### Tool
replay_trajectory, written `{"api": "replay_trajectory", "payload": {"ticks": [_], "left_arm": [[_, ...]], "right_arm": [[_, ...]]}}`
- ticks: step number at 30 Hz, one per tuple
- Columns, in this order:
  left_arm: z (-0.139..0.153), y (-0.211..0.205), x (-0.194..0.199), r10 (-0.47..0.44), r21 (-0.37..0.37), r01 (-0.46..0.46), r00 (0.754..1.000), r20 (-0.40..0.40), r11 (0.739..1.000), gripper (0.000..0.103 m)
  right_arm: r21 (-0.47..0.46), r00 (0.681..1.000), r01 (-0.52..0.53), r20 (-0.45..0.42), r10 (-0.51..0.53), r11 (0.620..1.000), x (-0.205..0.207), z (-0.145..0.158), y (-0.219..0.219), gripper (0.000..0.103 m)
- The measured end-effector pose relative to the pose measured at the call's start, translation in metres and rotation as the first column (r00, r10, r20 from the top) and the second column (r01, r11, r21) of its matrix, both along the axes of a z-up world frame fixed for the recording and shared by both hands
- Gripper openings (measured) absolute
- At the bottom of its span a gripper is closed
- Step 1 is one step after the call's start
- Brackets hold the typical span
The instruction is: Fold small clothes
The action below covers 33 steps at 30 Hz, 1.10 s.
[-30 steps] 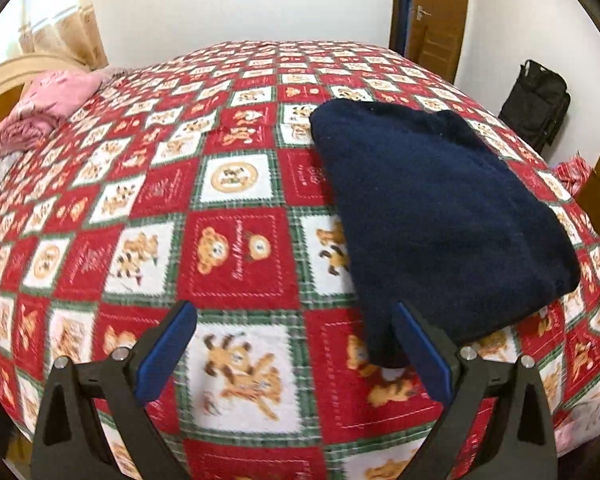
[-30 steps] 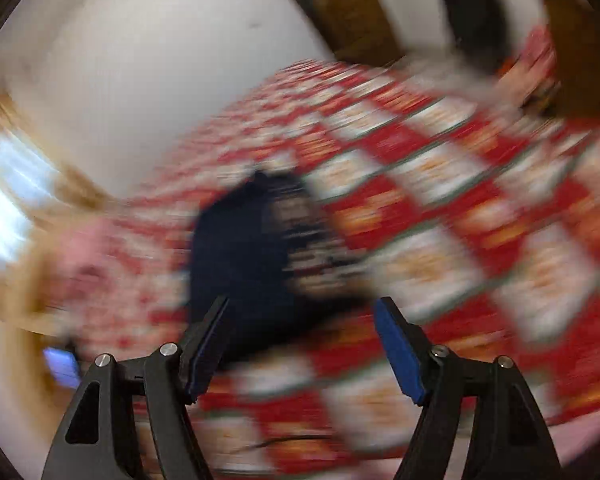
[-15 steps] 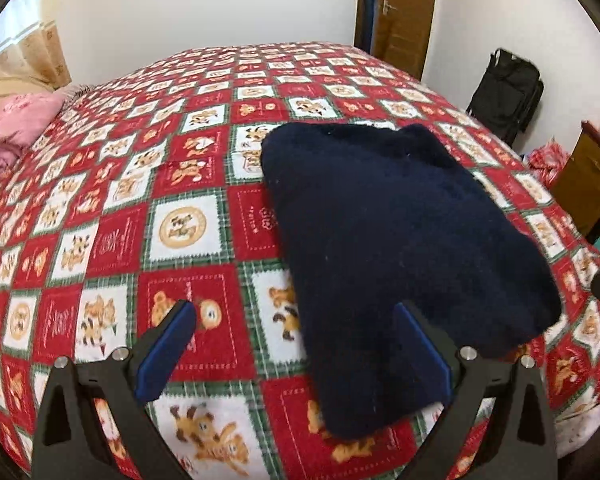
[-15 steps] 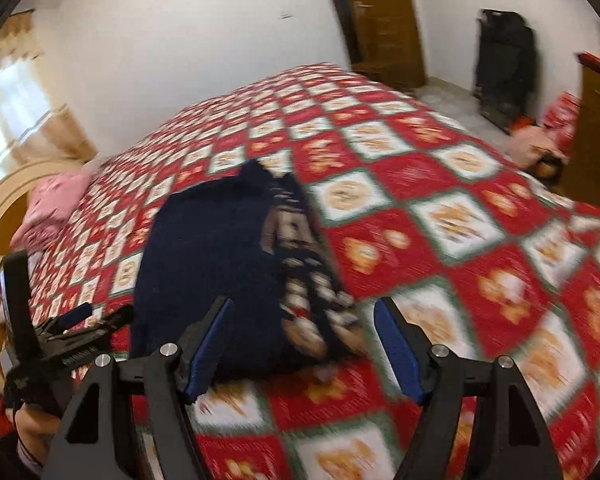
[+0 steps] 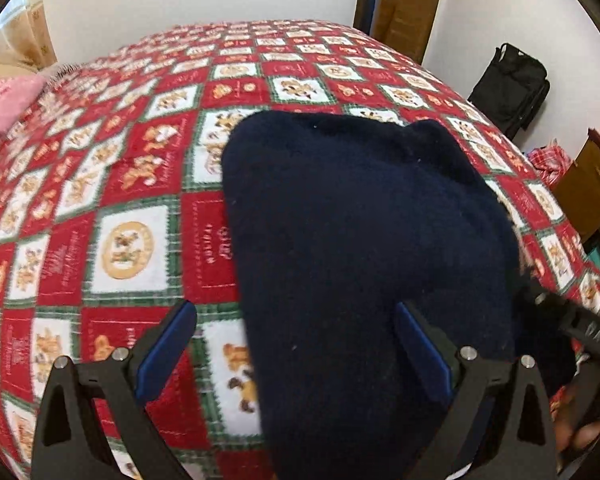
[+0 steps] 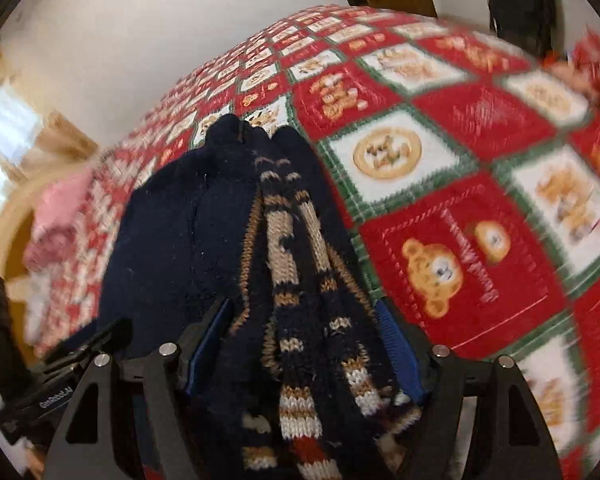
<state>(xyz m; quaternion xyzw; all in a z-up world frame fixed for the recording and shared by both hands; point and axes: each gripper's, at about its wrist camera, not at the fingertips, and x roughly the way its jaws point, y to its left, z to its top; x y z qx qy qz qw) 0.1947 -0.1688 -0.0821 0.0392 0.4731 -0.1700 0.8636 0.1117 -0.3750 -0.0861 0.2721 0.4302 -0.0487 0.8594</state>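
Note:
A folded navy knit sweater (image 5: 360,240) lies on the bed; its near edge shows tan and white patterned knit in the right wrist view (image 6: 284,280). My left gripper (image 5: 296,344) is open, its right finger over the sweater's near left part, its left finger over the bedspread. My right gripper (image 6: 304,344) is open with the sweater's patterned edge between its blue pads (image 6: 396,344); whether the pads touch it I cannot tell. The right gripper's body shows at the right edge of the left wrist view (image 5: 572,320).
The bed has a red, white and green teddy-bear bedspread (image 5: 120,240). Pink clothes (image 5: 4,104) lie at the far left by the headboard. A black bag (image 5: 512,84), a wooden door (image 5: 404,0) and a brown cabinet (image 5: 592,188) stand beyond the bed's right side.
Both grippers moved in toward the sweater. The right gripper came down so that the sweater's patterned edge now sits between its fingers. The left gripper's right finger now overlaps the sweater.

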Motion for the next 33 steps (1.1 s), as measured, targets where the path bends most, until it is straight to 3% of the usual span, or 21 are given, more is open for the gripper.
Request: {"api": "replay_trajectory", "payload": {"ticks": [4, 9, 12, 14, 26, 29, 33], "left_arm": [[-0.011, 0.008, 0.006, 0.026, -0.114, -0.034, 0.997, -0.072, 0.993, 0.103], [-0.023, 0.021, 0.013, 0.038, -0.273, -0.092, 0.980, -0.195, 0.958, 0.103], [-0.019, 0.017, 0.012, 0.021, -0.259, -0.066, 0.984, -0.174, 0.964, 0.103], [-0.020, 0.012, 0.012, 0.008, -0.263, -0.054, 0.985, -0.174, 0.963, 0.103], [-0.022, -0.002, 0.014, -0.015, -0.225, -0.018, 0.990, -0.142, 0.974, 0.102], [-0.022, -0.005, 0.014, -0.024, -0.219, -0.005, 0.991, -0.132, 0.976, 0.099], [-0.022, -0.005, 0.014, -0.025, -0.212, -0.003, 0.991, -0.130, 0.977, 0.098]], "right_arm": [[0.060, 1.000, -0.018, 0.022, 0.016, 0.998, -0.003, -0.004, -0.007, 0.078], [0.144, 0.999, -0.015, 0.032, 0.011, 0.989, -0.004, -0.004, -0.018, 0.078], [0.262, 0.995, 0.021, 0.086, -0.045, 0.965, -0.007, -0.004, -0.033, 0.078], [0.270, 0.997, 0.018, 0.072, -0.039, 0.963, -0.003, -0.008, -0.034, 0.078], [0.023, 0.988, -0.156, -0.002, 0.156, 0.988, 0.016, -0.002, 0.013, 0.082], [0.030, 0.989, -0.149, -0.021, 0.150, 0.988, 0.024, -0.005, 0.012, 0.085], [0.032, 0.985, -0.165, -0.041, 0.166, 0.986, 0.032, -0.008, 0.015, 0.098]]}}
